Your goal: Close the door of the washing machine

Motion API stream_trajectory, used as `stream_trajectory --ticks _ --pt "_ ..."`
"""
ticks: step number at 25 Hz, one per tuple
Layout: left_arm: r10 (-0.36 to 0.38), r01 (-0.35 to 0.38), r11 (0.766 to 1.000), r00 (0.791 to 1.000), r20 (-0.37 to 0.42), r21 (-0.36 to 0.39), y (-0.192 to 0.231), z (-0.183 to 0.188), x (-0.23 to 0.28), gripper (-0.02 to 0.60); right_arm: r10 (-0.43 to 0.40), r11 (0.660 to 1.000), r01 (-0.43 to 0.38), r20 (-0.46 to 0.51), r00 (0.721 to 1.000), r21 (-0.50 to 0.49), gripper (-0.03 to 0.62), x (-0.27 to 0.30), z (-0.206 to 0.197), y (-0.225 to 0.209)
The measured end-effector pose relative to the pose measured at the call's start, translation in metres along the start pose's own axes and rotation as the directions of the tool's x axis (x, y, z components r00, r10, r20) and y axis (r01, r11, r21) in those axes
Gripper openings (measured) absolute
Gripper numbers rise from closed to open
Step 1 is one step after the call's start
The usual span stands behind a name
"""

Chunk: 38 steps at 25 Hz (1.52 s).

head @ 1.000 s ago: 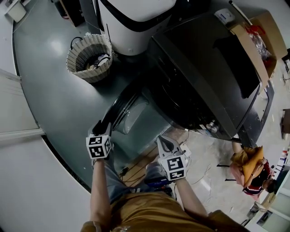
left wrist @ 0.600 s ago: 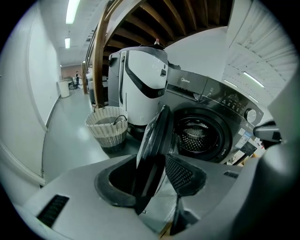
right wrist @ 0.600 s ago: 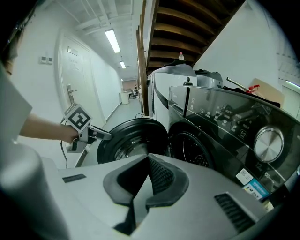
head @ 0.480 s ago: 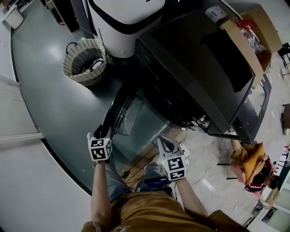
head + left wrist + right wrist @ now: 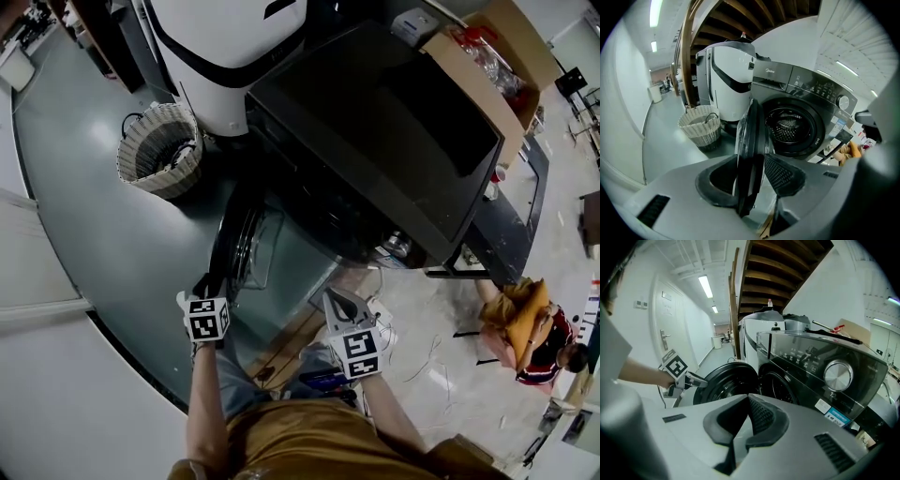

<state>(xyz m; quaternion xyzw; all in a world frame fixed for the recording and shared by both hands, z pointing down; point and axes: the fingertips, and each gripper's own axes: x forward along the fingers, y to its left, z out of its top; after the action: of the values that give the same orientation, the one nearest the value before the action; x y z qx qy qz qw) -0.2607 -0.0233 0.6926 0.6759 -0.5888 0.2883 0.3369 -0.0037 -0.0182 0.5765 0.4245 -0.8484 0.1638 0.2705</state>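
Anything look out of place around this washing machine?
The door hangs open, standing out from the washing machine front. Loose cables sprawl over the floor beside it.

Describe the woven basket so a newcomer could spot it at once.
Find the dark front-loading washing machine with its door open. A tall white appliance stands at its left, and the basket sits on the grey floor beside that. It alone is round, pale and woven among smooth, boxy machines.
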Motion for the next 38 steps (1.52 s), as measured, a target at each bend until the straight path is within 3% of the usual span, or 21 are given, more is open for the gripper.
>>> stream_trajectory --ticks 21,38 --pt "-0.071 0.072 0.997 0.996 -0.055 0.021 -0.066 -0.008 0.005 0.179 -0.046 0.997 0.043 0.035 0.998 0.069 0.014 -0.026 -0.017 -0.032" --pt "-0.152 0.157 0.986 0.984 -0.095 0.050 -0.125 -0.004 0.019 0.175 -0.163 0.981 0.159 0.023 0.986 0.110 0.013 -0.073 -0.038 -0.082"
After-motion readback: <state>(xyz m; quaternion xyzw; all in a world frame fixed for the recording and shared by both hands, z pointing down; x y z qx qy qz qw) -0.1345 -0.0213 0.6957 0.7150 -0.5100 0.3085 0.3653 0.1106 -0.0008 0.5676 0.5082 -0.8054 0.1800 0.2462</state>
